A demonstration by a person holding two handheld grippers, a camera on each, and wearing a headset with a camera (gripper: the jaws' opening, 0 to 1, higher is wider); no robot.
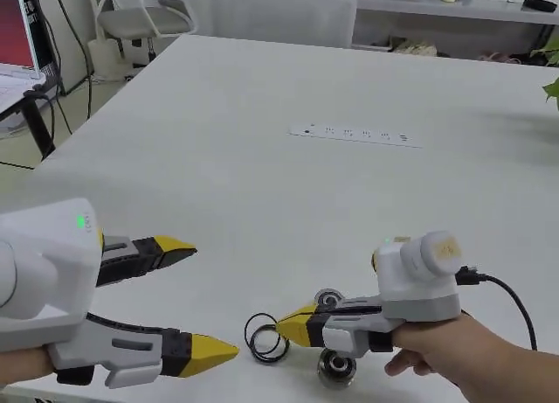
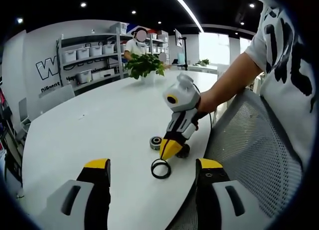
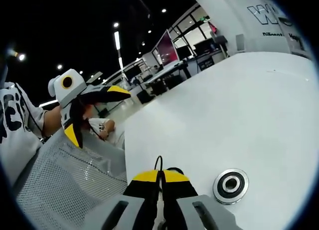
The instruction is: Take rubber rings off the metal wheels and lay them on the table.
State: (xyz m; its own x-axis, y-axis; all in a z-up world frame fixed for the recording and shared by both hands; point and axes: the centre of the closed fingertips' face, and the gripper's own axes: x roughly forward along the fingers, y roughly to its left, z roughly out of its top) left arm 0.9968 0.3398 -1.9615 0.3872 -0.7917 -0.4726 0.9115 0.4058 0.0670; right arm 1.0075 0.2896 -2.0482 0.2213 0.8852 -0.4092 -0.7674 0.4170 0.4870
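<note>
Your right gripper [image 1: 288, 326] is down low near the front edge of the white surface [image 1: 262, 184]. Its fingers [image 3: 149, 179] are squeezed together on a thin black rubber ring [image 3: 158, 163]. In the right gripper view you can see the ring's edge poking up from between the yellow tips. From the head view that ring lies flat on the surface right at the tip. There looks to be a second loop [image 1: 278, 346] overlapping it, though honestly I can't tell them apart cleanly.

One metal wheel [image 1: 327, 298] sits just on the far side of those fingers, lying flat. In the left gripper view it seems to have a dark band round its rim. The second wheel [image 1: 336, 368] is on the near side, tucked just beside your hand [image 1: 445, 346] and partly hidden under the gripper.

Your left gripper [image 1: 203, 298] is off to the left, well apart from the rings and wheels. Its fingers [image 1: 170, 246] are spread wide and point across toward the right gripper, and a small green light [image 1: 81, 221] glows on its body.

Further out in the middle of the surface there's a white power strip [image 1: 354, 134]. A grey mesh chair [image 2: 249, 140] sits right at the edge by your body.
</note>
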